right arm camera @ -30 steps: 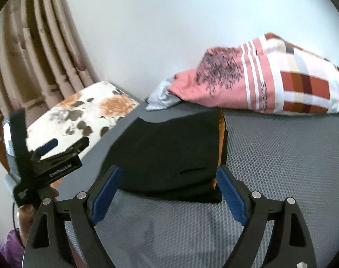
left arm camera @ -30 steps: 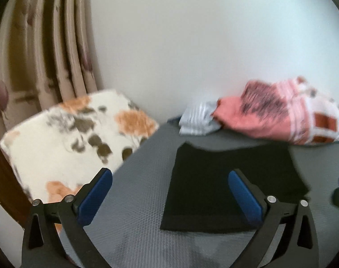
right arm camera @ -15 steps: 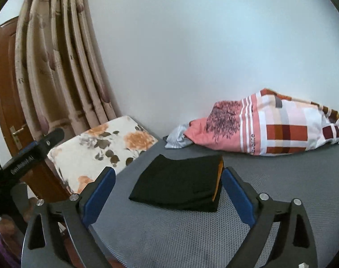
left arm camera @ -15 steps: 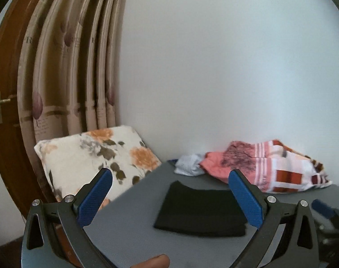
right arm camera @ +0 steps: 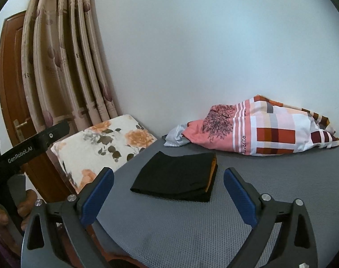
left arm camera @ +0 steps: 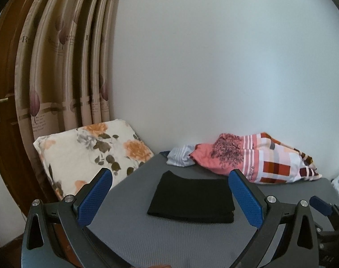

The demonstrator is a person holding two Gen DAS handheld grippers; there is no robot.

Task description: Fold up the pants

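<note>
Black pants lie folded on the grey mat, near the floral pillow. I see both my grippers released, left and right, clear of the pants, nothing between their jaws.

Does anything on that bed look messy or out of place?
The black pants lie neatly folded on the grey mattress. Only the pink patterned bedding and a striped cloth look untidy, bunched against the wall.
</note>
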